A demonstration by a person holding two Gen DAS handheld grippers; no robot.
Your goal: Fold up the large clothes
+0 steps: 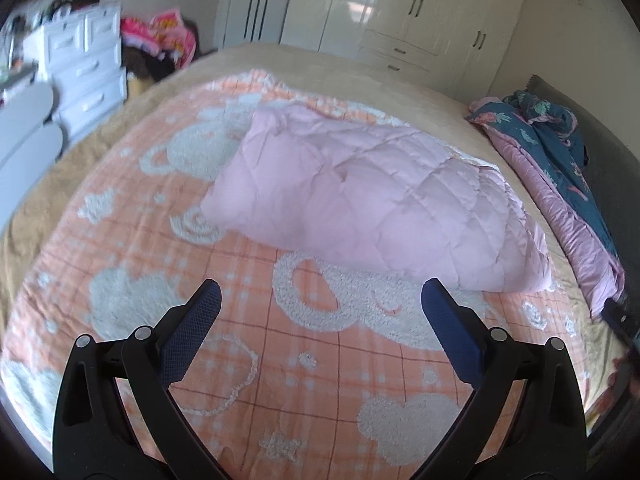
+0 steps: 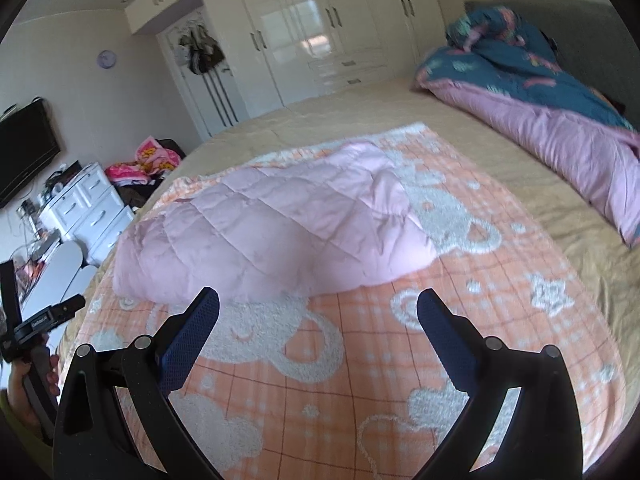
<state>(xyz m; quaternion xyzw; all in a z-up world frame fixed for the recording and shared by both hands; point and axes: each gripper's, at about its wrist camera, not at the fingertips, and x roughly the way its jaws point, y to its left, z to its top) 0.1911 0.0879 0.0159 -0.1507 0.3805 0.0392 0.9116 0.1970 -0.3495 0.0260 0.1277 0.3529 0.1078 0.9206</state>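
Far left in the left wrist view sits a white plastic drawer unit [image 1: 88, 68], with a heap of bright pink printed fabric [image 1: 164, 36] just right of it, off the bed. The orange-and-white checked fleece blanket with teddy-bear shapes [image 1: 248, 360] covers the near part of the bed. On it, mid-scene, lies the task item: a pale pink quilted padded garment [image 1: 360, 200], bunched into a puffy lump, not flat.

Our left gripper [image 1: 320, 300] hovers near the garment's near edge, jaws wide apart, holding nothing. Our right gripper [image 2: 318, 308] does the same in its own view, jaws spread and empty, its left fingertip [image 2: 206, 304] just in front of the garment's near hem [image 2: 260, 292].

Far right, along the dark grey headboard [image 1: 600, 140], lies a teal floral duvet with a pink lining [image 1: 560, 152], well apart from the garment. Glossy white wardrobe doors [image 1: 400, 8] stand beyond the bed.

Our judgement: we are at the approach, no fold made yet. To do it well, we should take two outer corners on the near edge, one per gripper, pinching only the top layers. Then lift and spread the garment flat before folding. Puffy filling will likely spring back, so press each crease. Avoid snagging the fleece underneath.
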